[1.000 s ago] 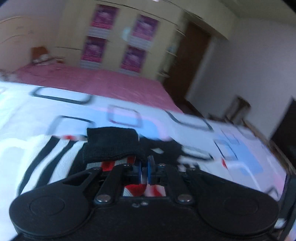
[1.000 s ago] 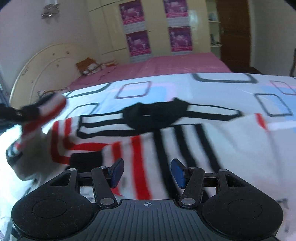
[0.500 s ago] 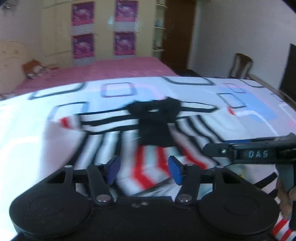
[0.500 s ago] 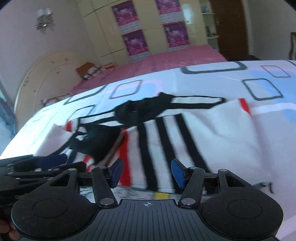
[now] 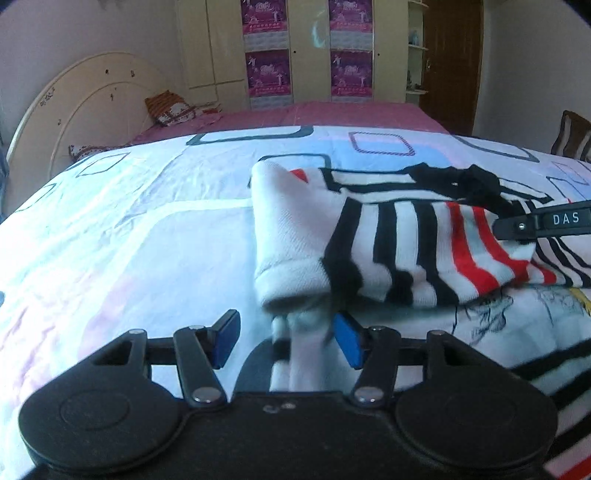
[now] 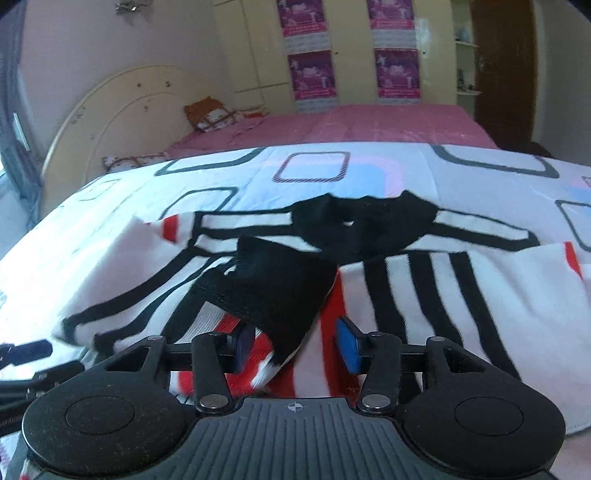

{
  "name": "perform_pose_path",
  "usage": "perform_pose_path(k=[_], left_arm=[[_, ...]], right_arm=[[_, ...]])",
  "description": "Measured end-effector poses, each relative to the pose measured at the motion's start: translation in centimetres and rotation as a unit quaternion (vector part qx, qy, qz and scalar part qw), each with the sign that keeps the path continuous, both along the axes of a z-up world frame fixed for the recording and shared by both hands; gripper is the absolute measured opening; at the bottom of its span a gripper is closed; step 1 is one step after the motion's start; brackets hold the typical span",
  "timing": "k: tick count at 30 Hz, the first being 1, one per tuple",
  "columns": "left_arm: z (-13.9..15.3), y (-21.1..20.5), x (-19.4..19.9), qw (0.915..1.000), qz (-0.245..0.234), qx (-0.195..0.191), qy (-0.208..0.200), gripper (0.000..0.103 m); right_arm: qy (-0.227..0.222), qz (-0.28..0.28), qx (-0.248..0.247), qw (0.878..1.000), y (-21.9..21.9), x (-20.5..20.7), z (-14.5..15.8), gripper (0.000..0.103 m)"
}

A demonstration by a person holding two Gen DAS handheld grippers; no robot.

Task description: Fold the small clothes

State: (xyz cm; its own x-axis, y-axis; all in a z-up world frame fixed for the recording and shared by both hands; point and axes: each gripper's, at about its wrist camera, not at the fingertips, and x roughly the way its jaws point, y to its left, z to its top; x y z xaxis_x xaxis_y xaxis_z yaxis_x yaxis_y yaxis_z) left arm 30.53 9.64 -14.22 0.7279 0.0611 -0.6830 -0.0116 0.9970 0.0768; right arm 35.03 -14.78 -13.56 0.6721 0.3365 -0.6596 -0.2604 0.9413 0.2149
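Right jaws closing, white sweater (image 6: 498,295) striped black and red, crumpled

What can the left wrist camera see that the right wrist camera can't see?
Only the left wrist view shows the folded sleeve's white cuff end, a cartoon print on the cloth and a chair. Only the right wrist view shows the black cuff lying between the right gripper as its jaws close, and a wall lamp. Both show the striped top, black collar, pink bed and posters.
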Motion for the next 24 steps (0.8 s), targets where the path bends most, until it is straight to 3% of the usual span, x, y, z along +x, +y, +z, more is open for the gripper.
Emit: perform_pose_path(k=[1, 2, 7, 11, 19, 21, 23, 24], left_arm=[[-0.2, -0.2, 0.6, 1.0, -0.003, 0.007, -0.003, 0.055], [-0.4, -0.5, 1.2, 0.9999, -0.005, 0.013, -0.005, 0.053], [-0.7, -0.8, 3.1, 0.9996, -0.017, 0.017, -0.017, 0.037], [-1.3, -1.1, 3.0, 0.9988, -0.039, 0.023, -0.017, 0.023], [-1.6, -0.8, 2.5, 0.9978, -0.059, 0.03, 0.0, 0.026], [-1.3, -0.4, 2.3, 0.9981, -0.057, 0.021, 0.009, 0.03], [-0.9, 0.2, 1.9, 0.9984, -0.054, 0.004, 0.016, 0.035], [-0.7, 0.7, 1.7, 0.9985, -0.05, -0.006, 0.02, 0.036]], right_arm=[[-0.002, -0.001, -0.002, 1.0, -0.1, 0.1, 0.2, 0.008], [-0.007, -0.005, -0.004, 1.0, -0.3, 0.2, 0.5, 0.005], [-0.056, -0.043, -0.011, 0.997, -3.3, -0.4, 2.9, 0.005], [-0.034, -0.078, -0.015, 0.996, -6.9, -0.4, 2.1, 0.005], [0.026, -0.1, -0.004, 0.995, -9.1, -1.3, -1.3, 0.006], [0.031, -0.108, 0.013, 0.994, -10.1, -1.6, -1.0, 0.009], [0.027, -0.119, 0.002, 0.993, -10.8, -1.9, -0.5, 0.036], [0.023, -0.126, -0.001, 0.992, -11.2, -2.0, -0.2, 0.042]])
